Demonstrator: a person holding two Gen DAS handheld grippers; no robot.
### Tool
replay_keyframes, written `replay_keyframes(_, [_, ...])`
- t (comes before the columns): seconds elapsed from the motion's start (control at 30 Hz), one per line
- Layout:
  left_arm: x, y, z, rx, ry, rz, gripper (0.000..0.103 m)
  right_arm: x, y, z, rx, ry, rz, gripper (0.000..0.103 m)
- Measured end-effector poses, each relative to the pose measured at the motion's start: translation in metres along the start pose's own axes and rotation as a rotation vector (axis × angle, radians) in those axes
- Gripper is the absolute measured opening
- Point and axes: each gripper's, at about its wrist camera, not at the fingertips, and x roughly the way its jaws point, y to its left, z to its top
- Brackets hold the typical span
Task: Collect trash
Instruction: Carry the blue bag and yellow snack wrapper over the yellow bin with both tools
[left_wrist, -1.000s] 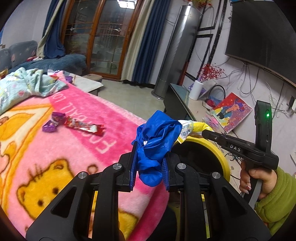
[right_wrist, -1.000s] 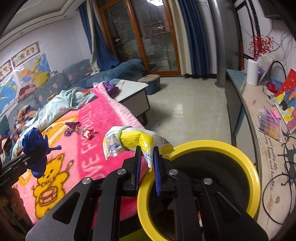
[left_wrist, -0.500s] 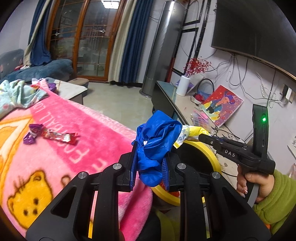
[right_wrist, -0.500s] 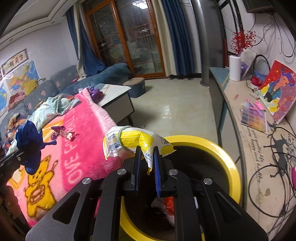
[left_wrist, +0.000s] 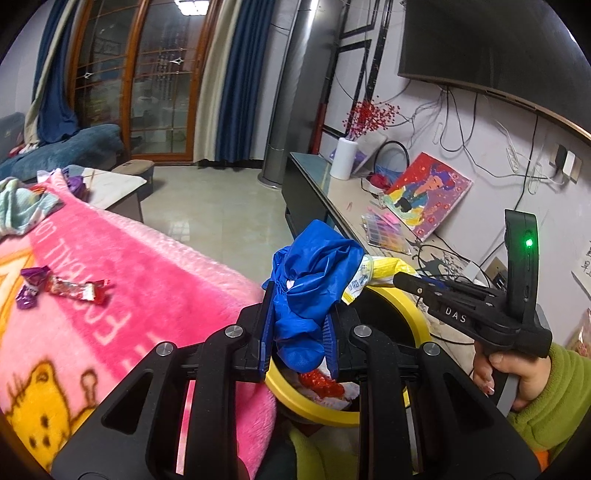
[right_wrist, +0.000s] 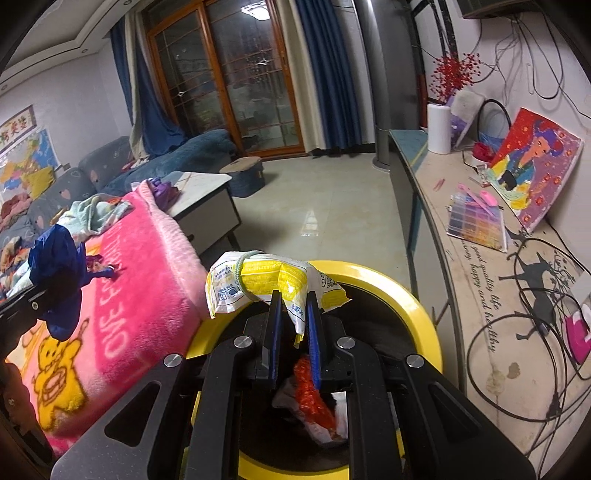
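Between my left jaws sits a crumpled blue plastic bag (left_wrist: 312, 291), bunched upright just beside the near rim of the round yellow-rimmed black trash bin (right_wrist: 413, 299). My right jaws pinch a folded yellow-and-white snack packet (right_wrist: 266, 284) above its opening. Inside lies a red crinkled wrapper (right_wrist: 312, 395) on white scraps. A red-and-white candy wrapper (left_wrist: 75, 290) and purple foil wrapper (left_wrist: 29, 284) rest far left on the pink blanket.
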Motion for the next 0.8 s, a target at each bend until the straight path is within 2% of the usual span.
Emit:
replay_keyframes(0.5, [0.044,-0.021,0.003,0.055,0.054,-0.029,0.016,0.014,-0.027,-0.023,0.044,0.080,-0.058,0.013])
replay_keyframes(0.8, [0.068,-0.025,0.003,0.051,0.084,-0.041,0.016,0.023,-0.028,-0.027,0.064,0.114,-0.046,0.013])
